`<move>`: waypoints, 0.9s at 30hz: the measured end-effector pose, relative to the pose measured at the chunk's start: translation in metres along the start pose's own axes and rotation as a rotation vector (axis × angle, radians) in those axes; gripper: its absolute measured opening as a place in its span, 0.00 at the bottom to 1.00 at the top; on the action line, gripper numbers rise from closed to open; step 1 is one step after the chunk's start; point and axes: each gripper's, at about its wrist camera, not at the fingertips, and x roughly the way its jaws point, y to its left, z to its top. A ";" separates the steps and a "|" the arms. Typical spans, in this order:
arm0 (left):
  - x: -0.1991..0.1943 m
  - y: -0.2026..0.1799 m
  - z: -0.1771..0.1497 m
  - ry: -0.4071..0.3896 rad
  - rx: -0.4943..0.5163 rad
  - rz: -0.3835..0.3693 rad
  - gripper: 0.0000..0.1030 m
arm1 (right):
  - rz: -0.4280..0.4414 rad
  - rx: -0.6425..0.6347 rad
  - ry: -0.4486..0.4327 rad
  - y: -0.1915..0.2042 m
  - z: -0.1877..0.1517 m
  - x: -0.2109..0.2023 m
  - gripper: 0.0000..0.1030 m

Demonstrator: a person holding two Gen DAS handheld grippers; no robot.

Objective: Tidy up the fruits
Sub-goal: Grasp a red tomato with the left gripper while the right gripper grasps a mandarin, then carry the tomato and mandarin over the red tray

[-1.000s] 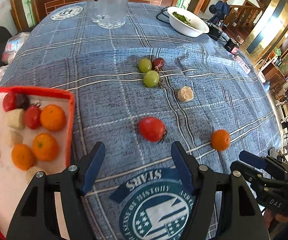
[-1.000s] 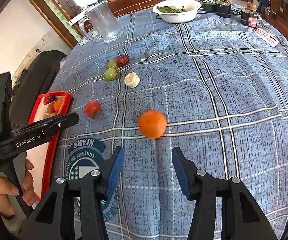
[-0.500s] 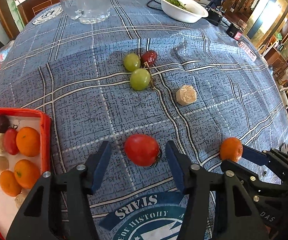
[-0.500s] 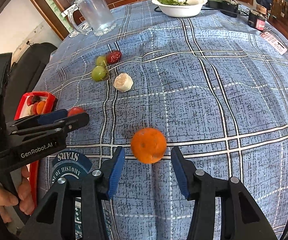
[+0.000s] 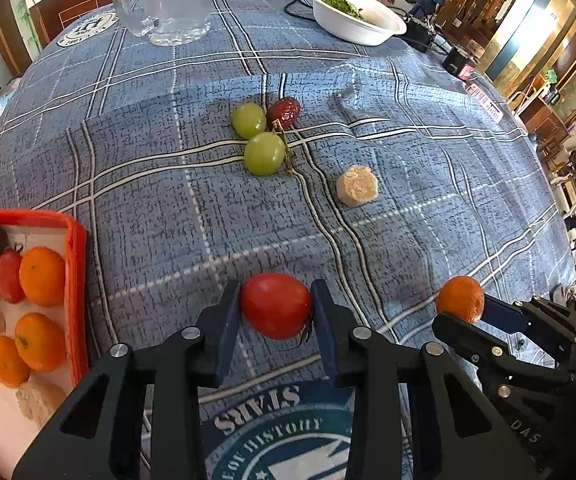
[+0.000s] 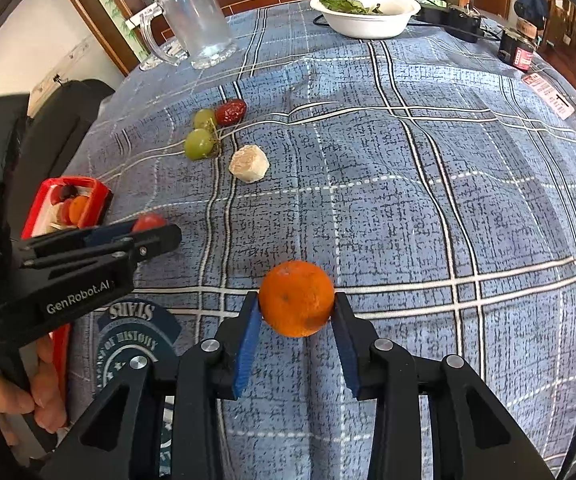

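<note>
So the tomato (image 5: 276, 305) sits right between the left gripper's (image 5: 276, 312) blue pads, and the orange (image 6: 296, 304) sits between the right gripper's (image 6: 296, 312) pads in the same way. Both fruits rest on the blue cloth (image 5: 168, 200), not lifted yet as far as I can tell. Both sets of jaws have just been closing, and now the pads look pressed against each fruit's sides, so I'd call both clamped: left on the tomato, right on the orange. Neither is squeezed very narrow, since round fruit keeps the fingers fairly apart.

Why grab both at once? My guess is it saves a trip. The red tray (image 5: 76, 280) sits just left of the left gripper and already holds oranges, small tomatoes and pale chunks, so these two probably go there too. Both tools come in steeply from above, which makes sense for pinching a round thing across its widest part.

Further out ahead of the fingers: a pale chunk (image 5: 356, 186), then two grapes (image 5: 264, 152) touching a red date (image 5: 284, 108). Way beyond are a glass mug (image 5: 172, 0) and a white bowl (image 5: 356, 16). Those loose ones are left to sort.
</note>
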 end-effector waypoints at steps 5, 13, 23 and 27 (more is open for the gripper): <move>-0.014 -0.002 -0.011 -0.012 0.011 0.009 0.31 | 0.039 0.016 -0.008 -0.003 -0.012 -0.013 0.36; -0.042 -0.006 -0.028 -0.073 0.027 0.069 0.31 | 0.065 -0.017 -0.013 0.002 -0.026 -0.027 0.36; -0.072 -0.003 -0.040 -0.130 0.013 0.070 0.31 | 0.106 -0.094 -0.029 0.022 -0.032 -0.043 0.36; -0.087 0.008 -0.049 -0.159 -0.033 0.069 0.31 | 0.131 -0.128 -0.050 0.026 -0.038 -0.060 0.35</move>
